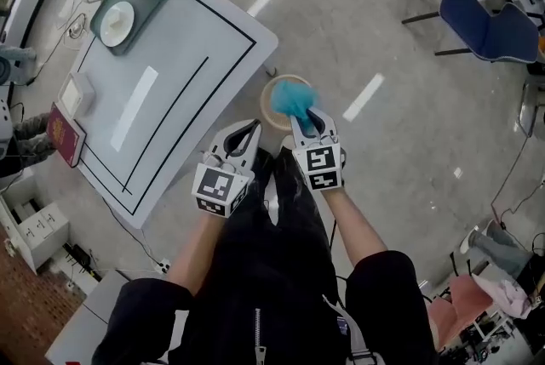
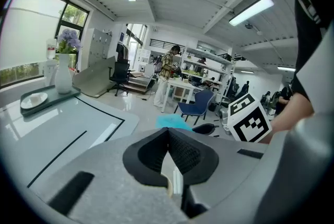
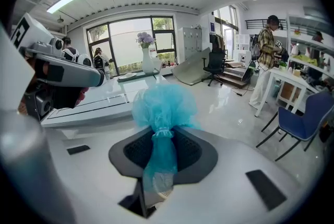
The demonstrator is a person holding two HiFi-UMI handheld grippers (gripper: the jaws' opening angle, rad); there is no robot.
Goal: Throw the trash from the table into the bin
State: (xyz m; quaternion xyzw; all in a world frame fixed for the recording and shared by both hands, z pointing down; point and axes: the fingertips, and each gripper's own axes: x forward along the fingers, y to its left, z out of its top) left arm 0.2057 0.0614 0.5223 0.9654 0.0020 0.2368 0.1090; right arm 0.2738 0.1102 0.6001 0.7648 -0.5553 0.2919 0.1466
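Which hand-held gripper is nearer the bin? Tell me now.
Right. The right hand-held gripper is at the bin's near rim, holding blue mesh trash over it. The left hand-held gripper, shut, is off to its side, by the table.

The trash [image 1: 294,97] is turquoise mesh, the bin [image 1: 266,105] beige. The table [image 1: 183,57] is pale grey with black lines; the chair [image 1: 487,27] is navy blue.

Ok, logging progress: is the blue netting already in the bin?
No, the right gripper is shut on the blue netting near the bin.
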